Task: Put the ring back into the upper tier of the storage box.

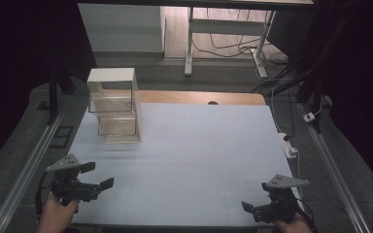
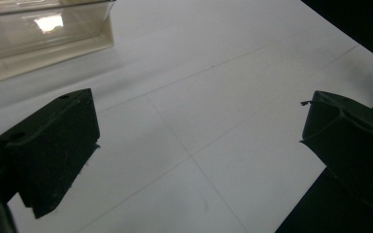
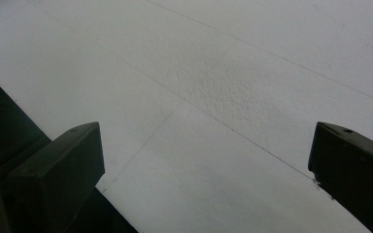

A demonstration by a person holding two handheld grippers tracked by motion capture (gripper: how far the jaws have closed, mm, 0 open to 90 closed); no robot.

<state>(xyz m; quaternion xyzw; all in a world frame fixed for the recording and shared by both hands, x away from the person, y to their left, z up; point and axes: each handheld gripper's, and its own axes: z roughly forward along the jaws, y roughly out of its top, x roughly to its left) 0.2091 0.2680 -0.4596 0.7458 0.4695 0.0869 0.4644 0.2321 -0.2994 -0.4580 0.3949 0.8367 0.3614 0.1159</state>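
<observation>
**Both grippers wait wide at the near edge**

You hold the left gripper and right gripper low over the pale blue table mat, jaws spread, grasping nothing. The stacked clear plastic drawer unit with cream frame stands upright at the far left corner, well apart, with bare mat between for approach; the right gripper sits close to the near edge.

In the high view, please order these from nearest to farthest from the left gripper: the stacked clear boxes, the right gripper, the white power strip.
From the left gripper:
1. Stacked clear boxes, ahead at far left.
2. Right gripper, near edge, right side.
3. White power strip, past the table's right edge.
</observation>
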